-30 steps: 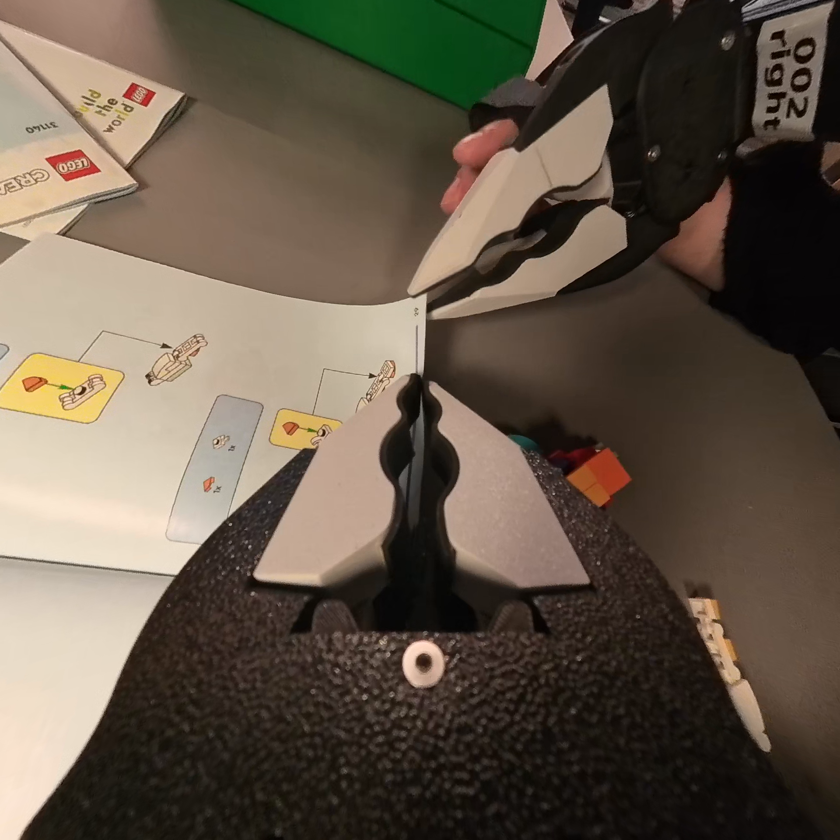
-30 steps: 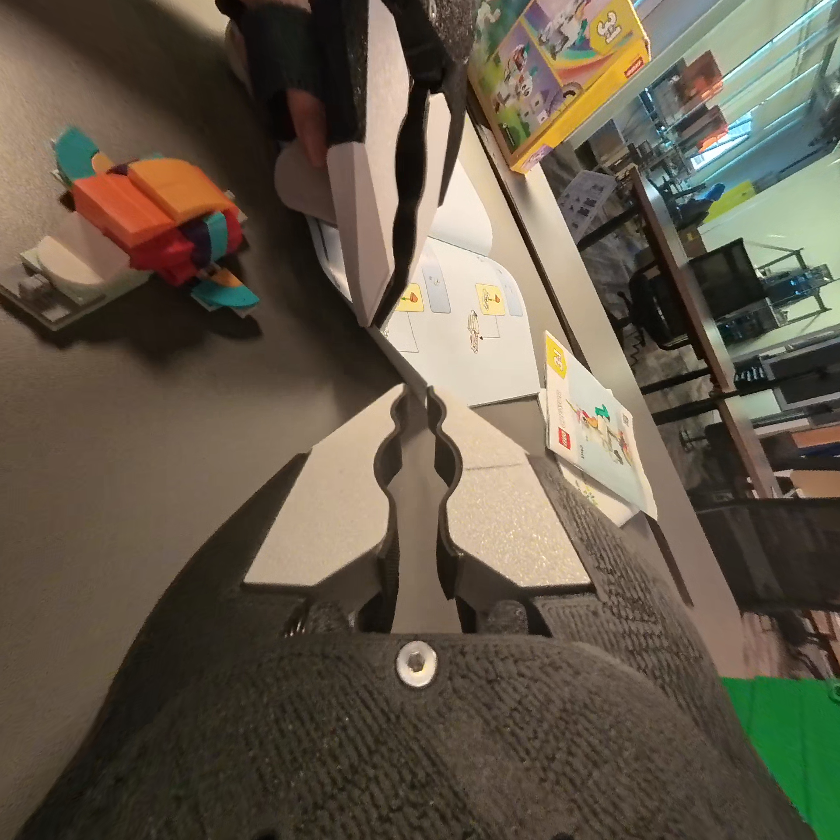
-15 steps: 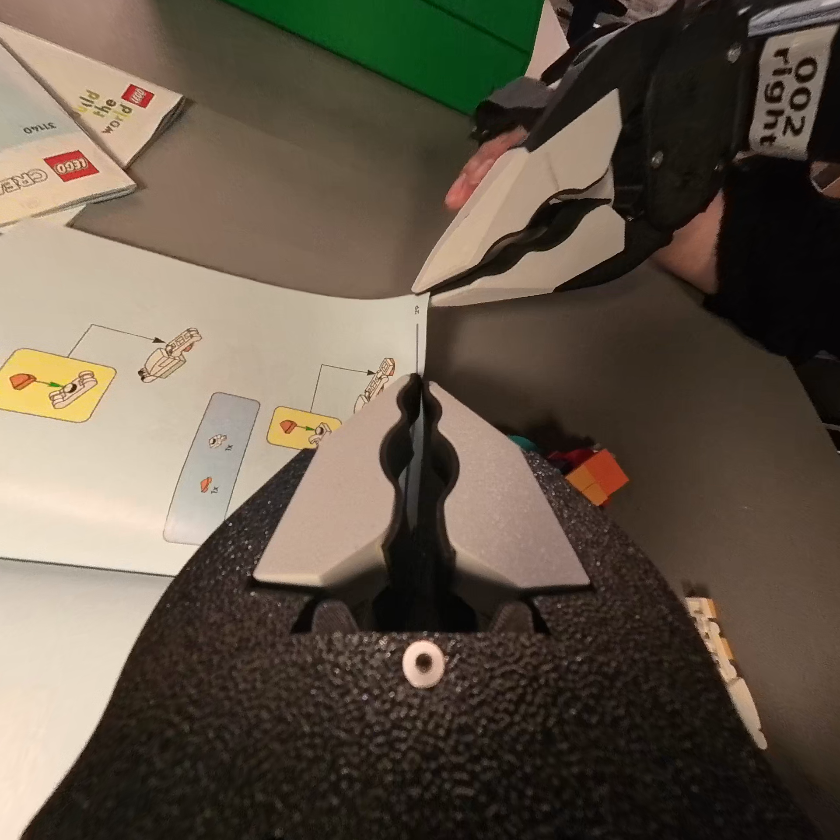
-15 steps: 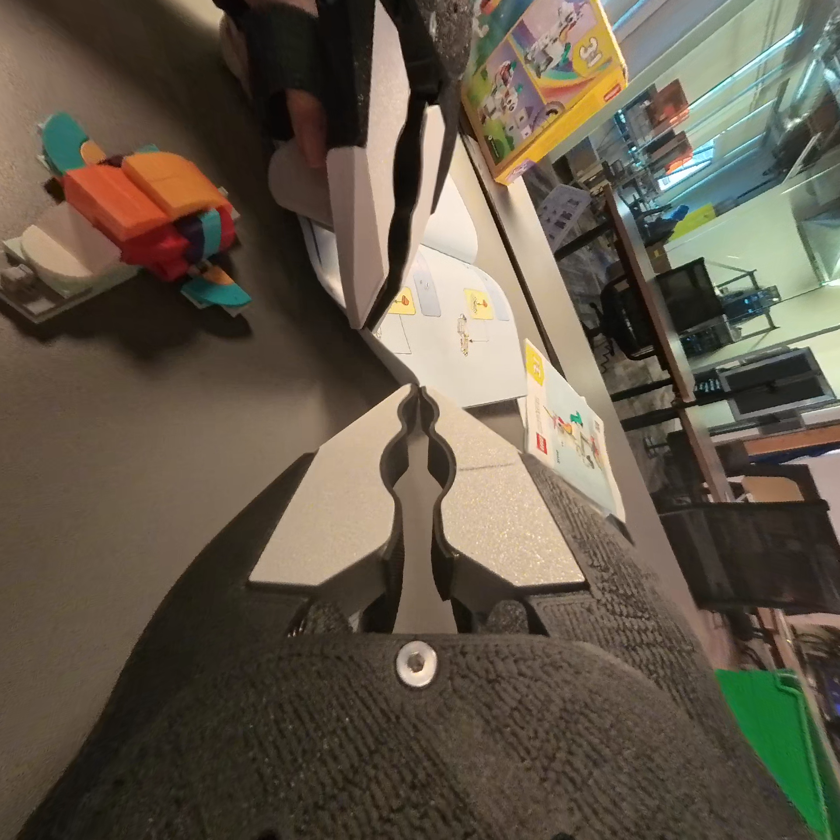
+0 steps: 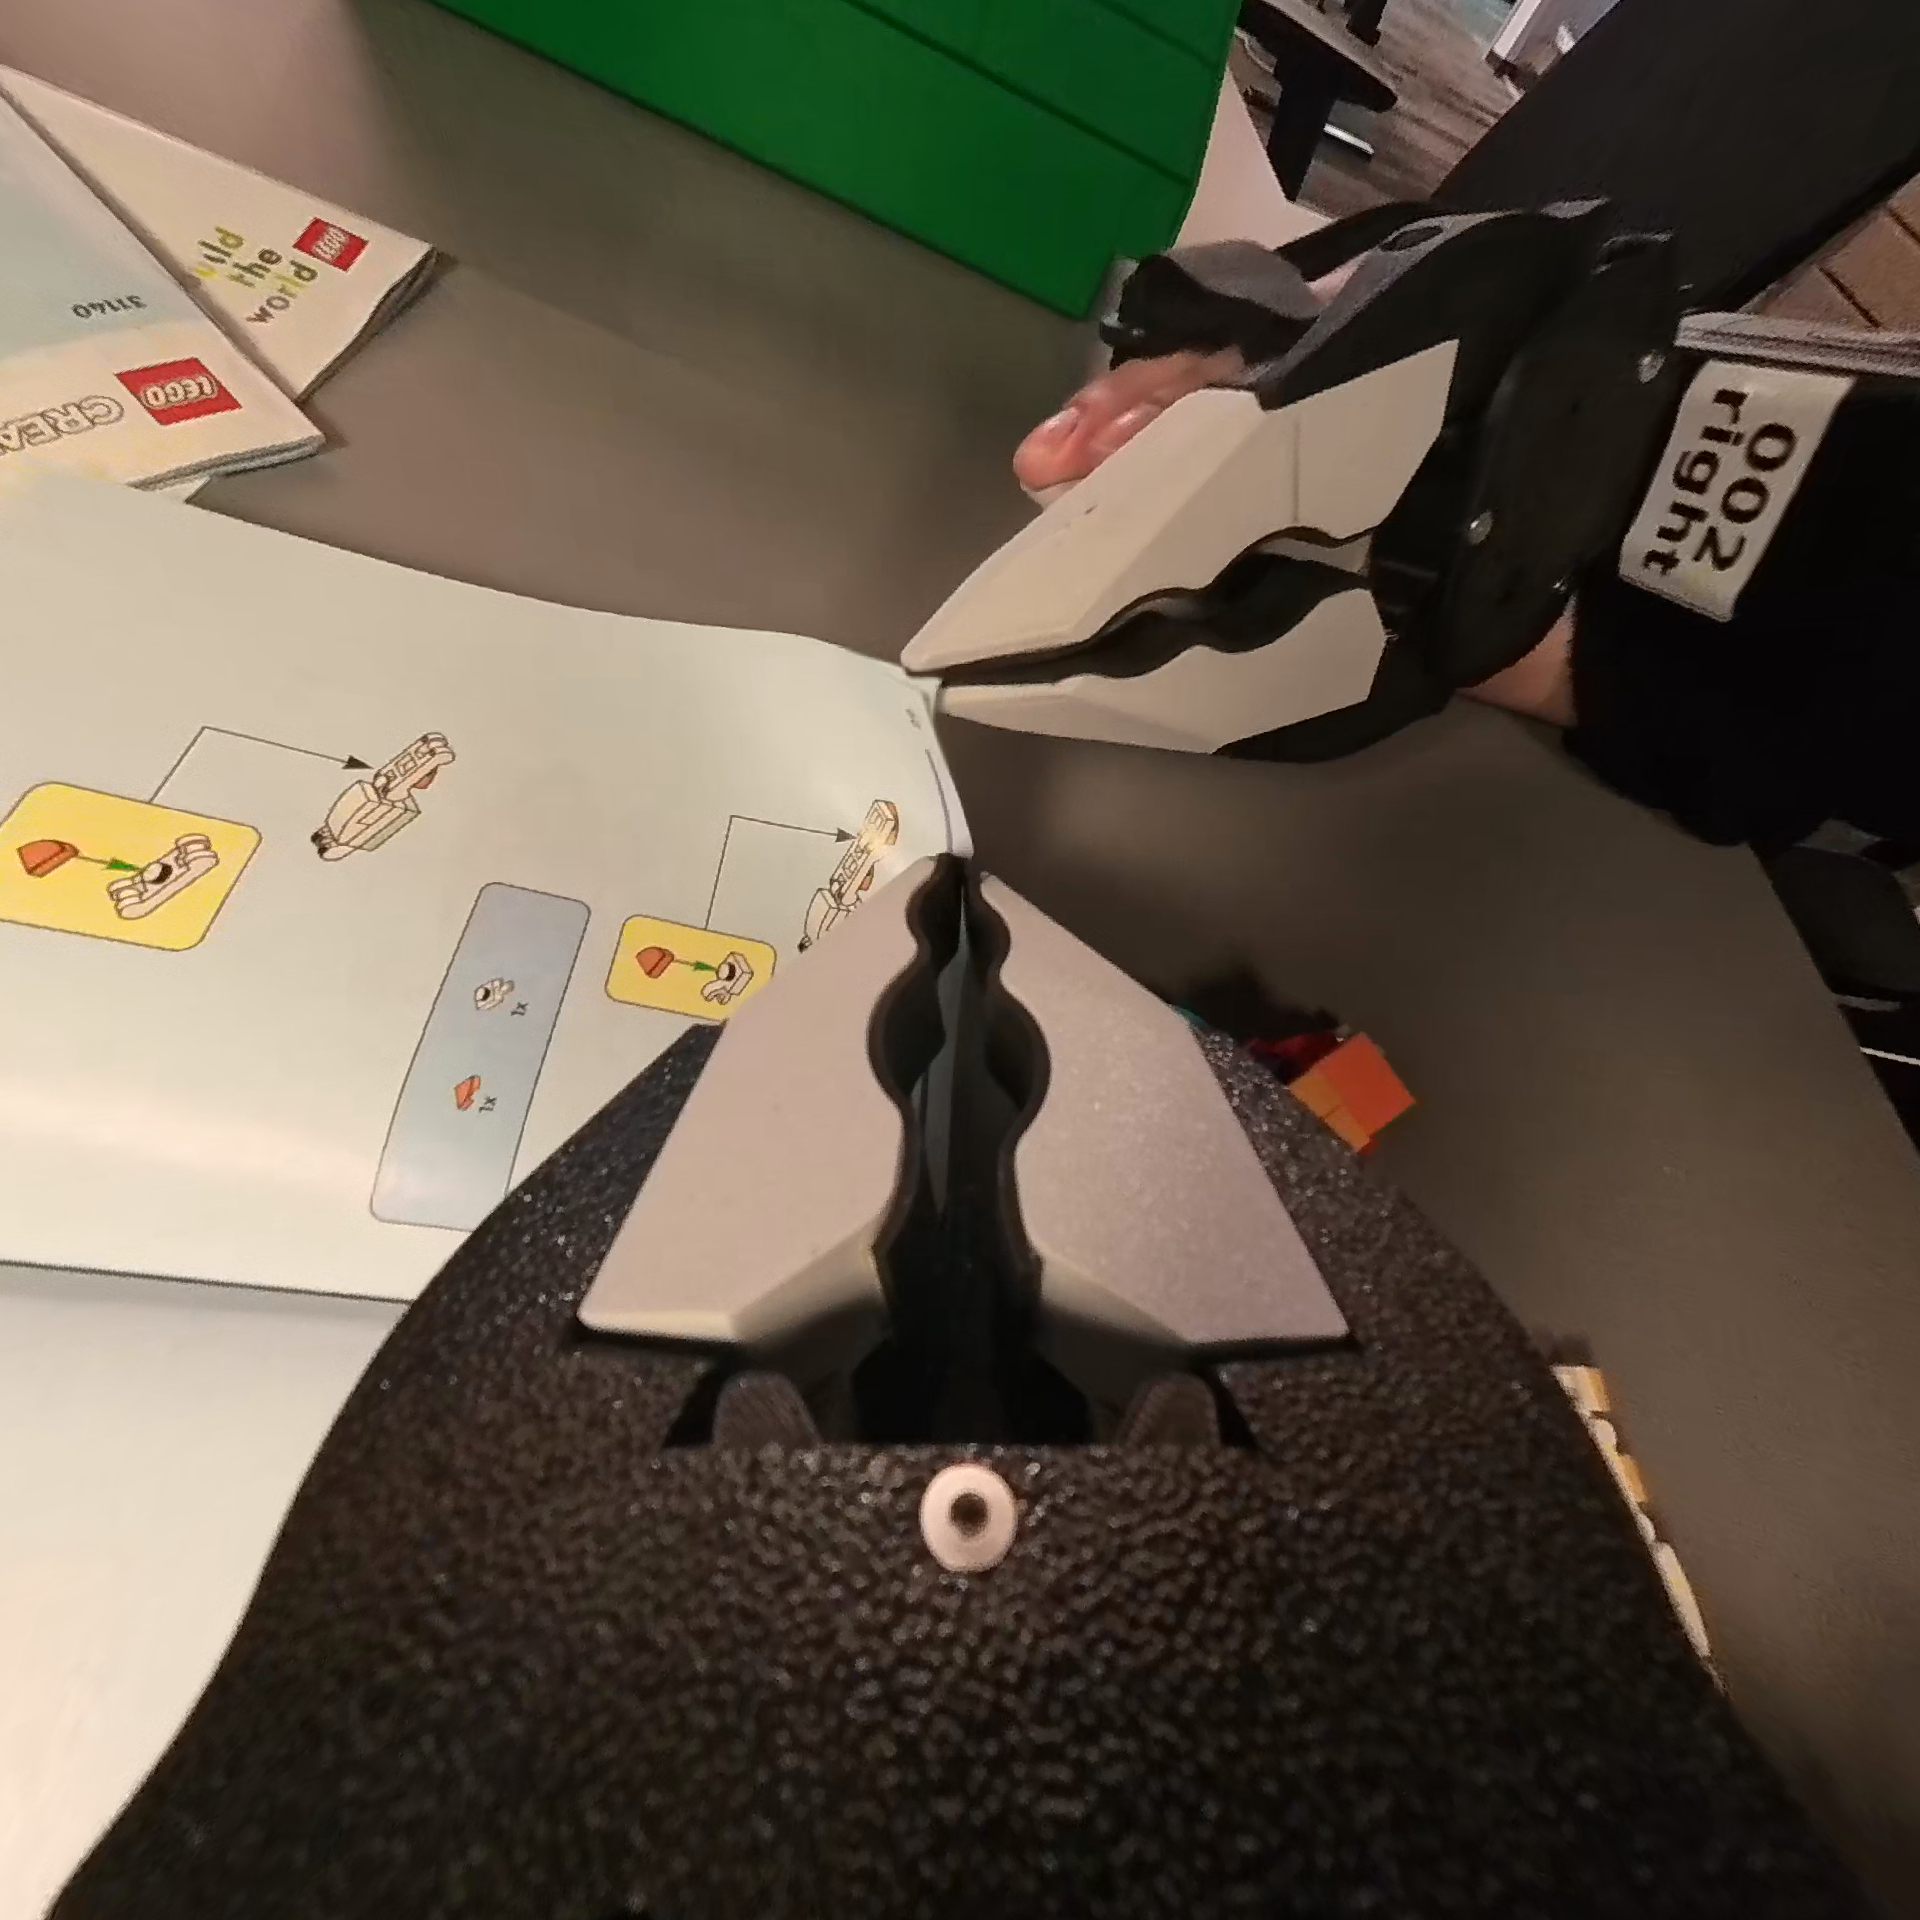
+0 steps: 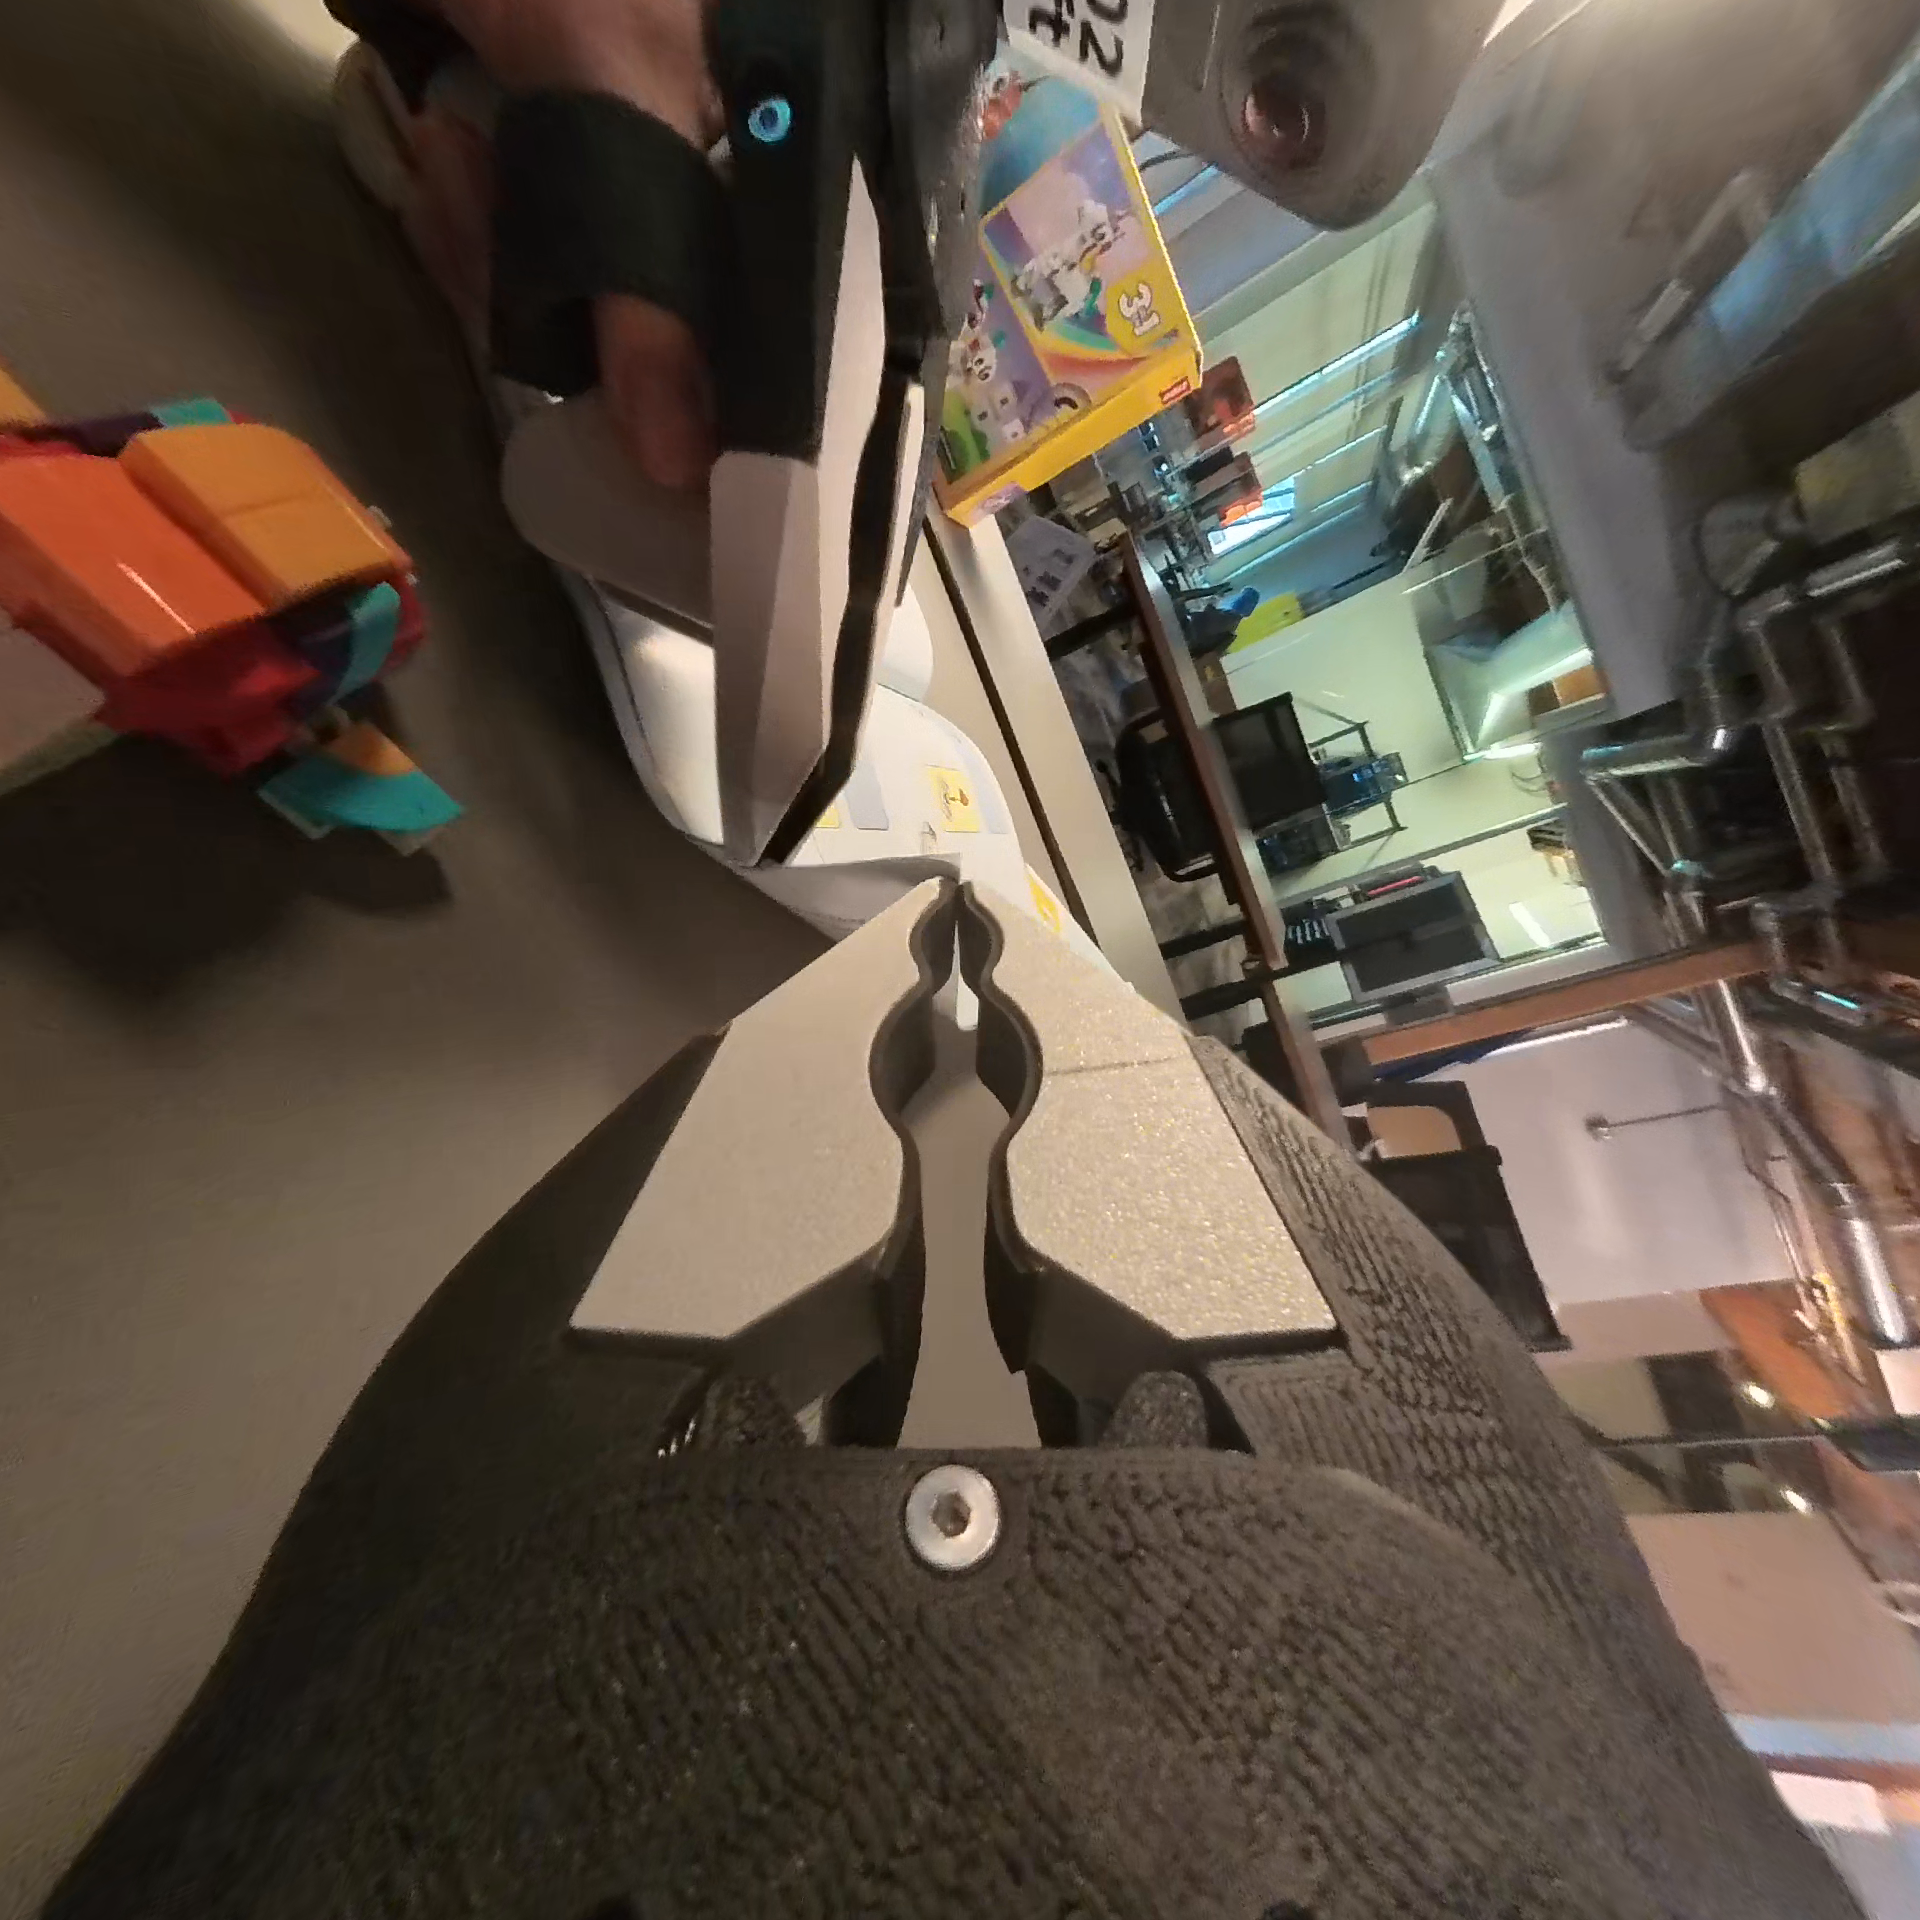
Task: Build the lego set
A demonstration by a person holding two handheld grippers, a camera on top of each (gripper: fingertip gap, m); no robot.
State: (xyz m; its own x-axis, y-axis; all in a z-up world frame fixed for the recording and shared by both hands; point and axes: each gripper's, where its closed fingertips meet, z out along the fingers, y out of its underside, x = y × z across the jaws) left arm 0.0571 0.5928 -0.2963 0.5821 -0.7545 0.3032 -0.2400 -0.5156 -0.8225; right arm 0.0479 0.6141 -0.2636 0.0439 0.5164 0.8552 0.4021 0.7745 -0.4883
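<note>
Grey tabletop (image 5: pixel 644 343) carries everything, with a green box (image 5: pixel 883 114) at its far edge. On the left lie two closed booklets (image 5: pixel 208 343), then the open instruction page (image 5: pixel 447 748), thin and light paper that bends easily; I judge it is best taken at its right edge or corner, with a soft pinch. The left tool (image 5: pixel 961 883) is pressed together on that right edge, pointing forward and low over the tabletop. The right tool (image 5: pixel 928 673), turned on its side, has its tips nearly together at the page corner; whether it grips the paper, I cannot tell. The colourful lego model (image 6: pixel 208 592), rigid but easy to break apart, stands just beside on the right.
</note>
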